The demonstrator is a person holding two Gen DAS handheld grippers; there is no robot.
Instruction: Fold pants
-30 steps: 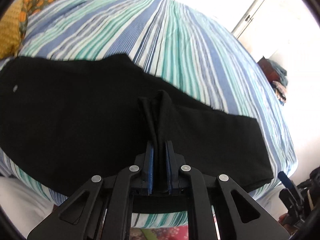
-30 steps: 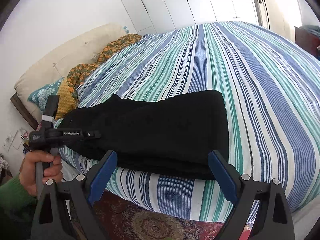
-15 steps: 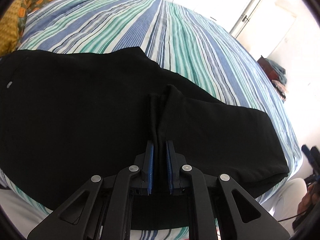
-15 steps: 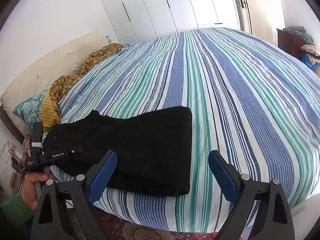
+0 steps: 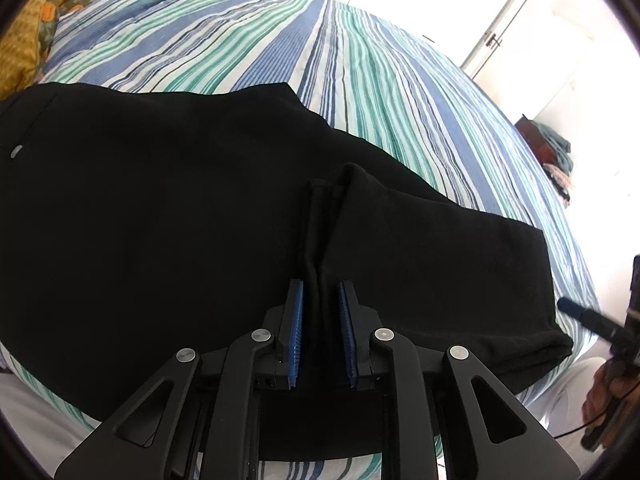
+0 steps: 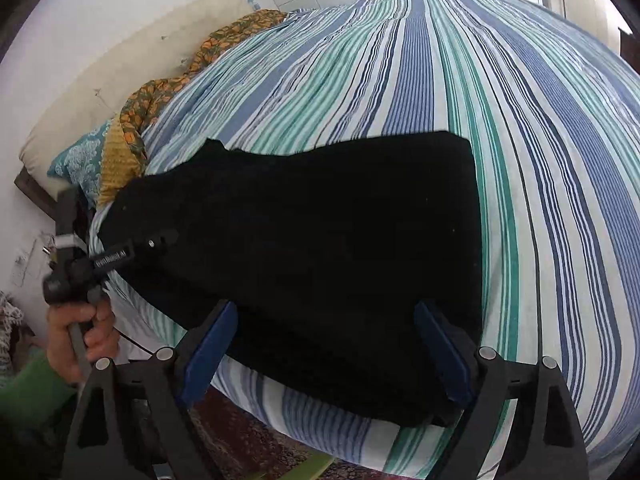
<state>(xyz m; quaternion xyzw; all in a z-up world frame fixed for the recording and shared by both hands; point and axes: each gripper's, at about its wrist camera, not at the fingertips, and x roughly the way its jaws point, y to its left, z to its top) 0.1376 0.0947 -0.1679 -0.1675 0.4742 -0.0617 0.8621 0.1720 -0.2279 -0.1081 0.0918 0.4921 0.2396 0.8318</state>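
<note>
The black, matte fabric pants [image 5: 160, 216] lie folded on the bed's blue, teal and white striped cotton cover [image 5: 360, 60], close to its near edge. The cloth is smooth and flat over most of its area; one ridge is drawn up into a narrow vertical pleat.

Left gripper [image 5: 322, 332]: black plastic frame, two blue ribbed pads [image 5: 297, 332]. The jaws stand narrowly apart with the pleat of the pants clamped between them.

Right gripper [image 6: 324, 352]: same construction, blue pads [image 6: 206, 354] spread wide. It hangs over the near edge of the pants and holds nothing.

View differences: the left wrist view shows the pleat, a small pale button at the left end of the pants, and white cupboard doors [image 5: 460, 4]. The right wrist view shows the whole outline of the pants, the person's left hand [image 6: 86, 332] with green sleeve on the handle, a cream padded headboard [image 6: 132, 68], an orange-patterned blanket [image 6: 168, 92] and a patterned rug [image 6: 240, 436].
</note>
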